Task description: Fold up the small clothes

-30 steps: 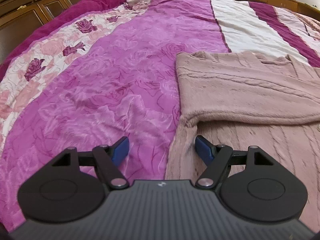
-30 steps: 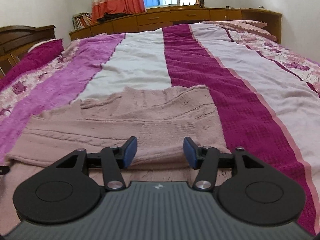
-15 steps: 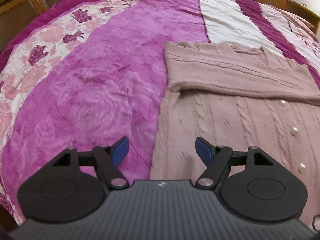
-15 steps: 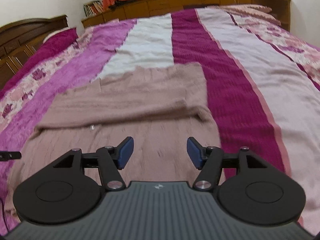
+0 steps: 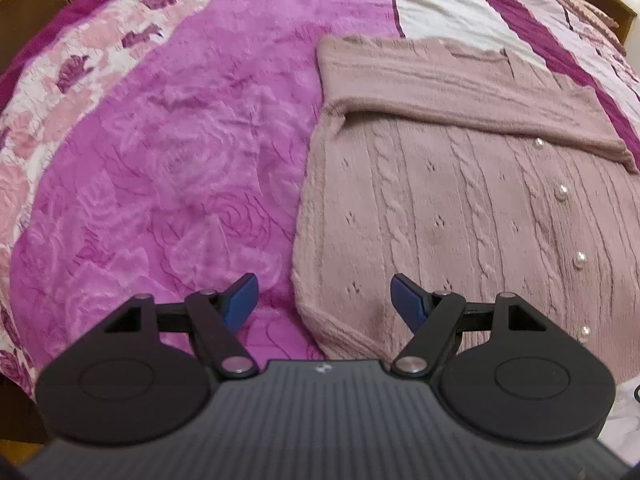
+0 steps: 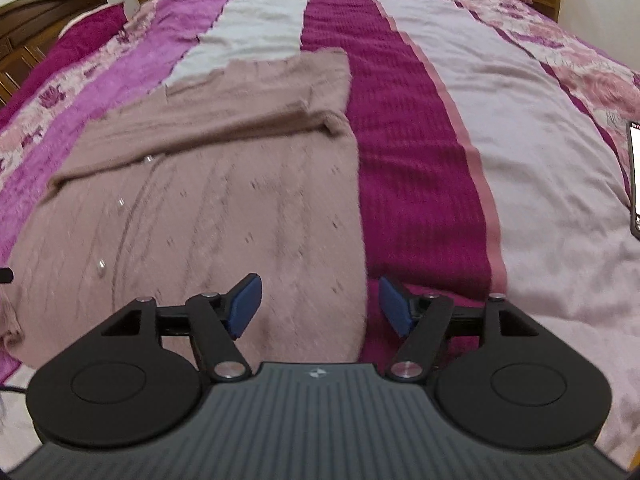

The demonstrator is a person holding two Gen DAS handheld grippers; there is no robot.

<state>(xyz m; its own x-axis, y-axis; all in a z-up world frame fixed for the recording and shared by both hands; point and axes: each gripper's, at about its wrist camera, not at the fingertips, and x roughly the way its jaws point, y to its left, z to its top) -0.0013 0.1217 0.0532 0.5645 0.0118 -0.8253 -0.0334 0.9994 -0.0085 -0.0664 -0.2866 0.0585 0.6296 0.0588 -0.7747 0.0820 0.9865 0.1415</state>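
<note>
Both grippers, left [image 5: 323, 300] and right [image 6: 320, 304], gape empty, right just widened; sweater [image 5: 460, 208] hem corners at near bed edge could be snagged single-layer.

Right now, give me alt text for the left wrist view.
The open left gripper hovers empty over the near left edge of a pink cardigan, its sleeve folded across. It lies on a magenta bedspread.

Open bedspread [image 6: 540, 152] flanks the flat cardigan [image 5: 460, 208]; only a phone [image 6: 635, 180] lies at the right edge.
</note>
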